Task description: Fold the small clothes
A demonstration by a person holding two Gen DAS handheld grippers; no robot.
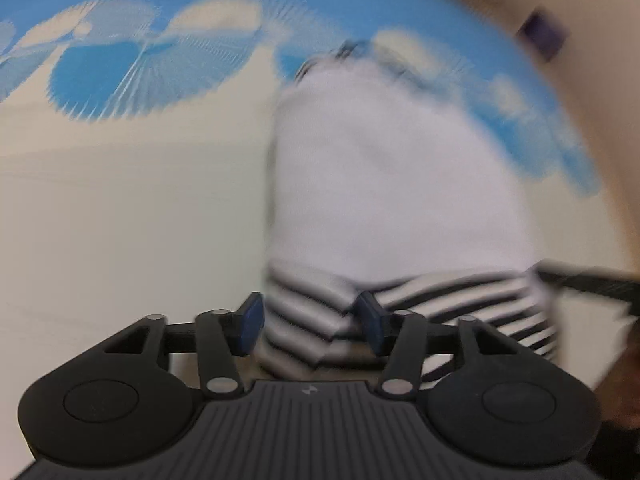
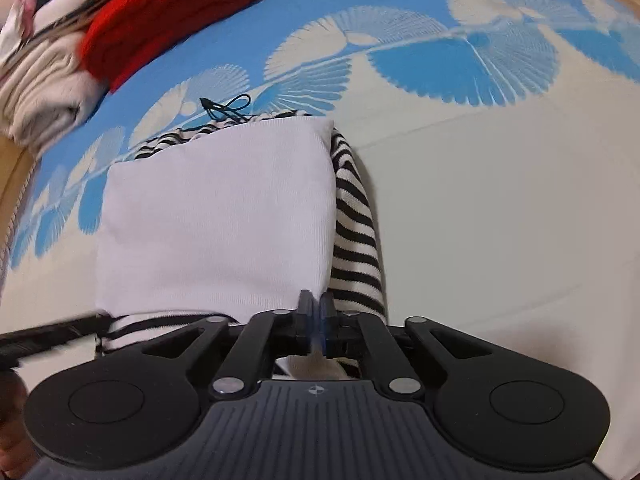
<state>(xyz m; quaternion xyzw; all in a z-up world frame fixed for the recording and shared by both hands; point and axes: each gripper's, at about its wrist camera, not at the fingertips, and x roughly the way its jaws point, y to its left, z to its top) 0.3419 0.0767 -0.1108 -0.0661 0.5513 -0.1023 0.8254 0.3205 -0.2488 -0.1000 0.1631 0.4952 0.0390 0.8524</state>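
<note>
Folding a small white and striped garment on the bed

The garment [image 2: 216, 216] lies on the blue and cream bedsheet [image 2: 500, 208], its white part folded on top and the black and white stripes peeking out at the edges. The right gripper [image 2: 316, 314] has its jaws pinched almost shut on the near white edge, likely to keep that edge in place. The left gripper [image 1: 310, 322] has its jaws apart, with the striped hem between them, not squeezed, so it looks ready to grab or has let go. A pile of folded clothes [image 2: 120, 36], red one on top, waits at the far corner.
</note>
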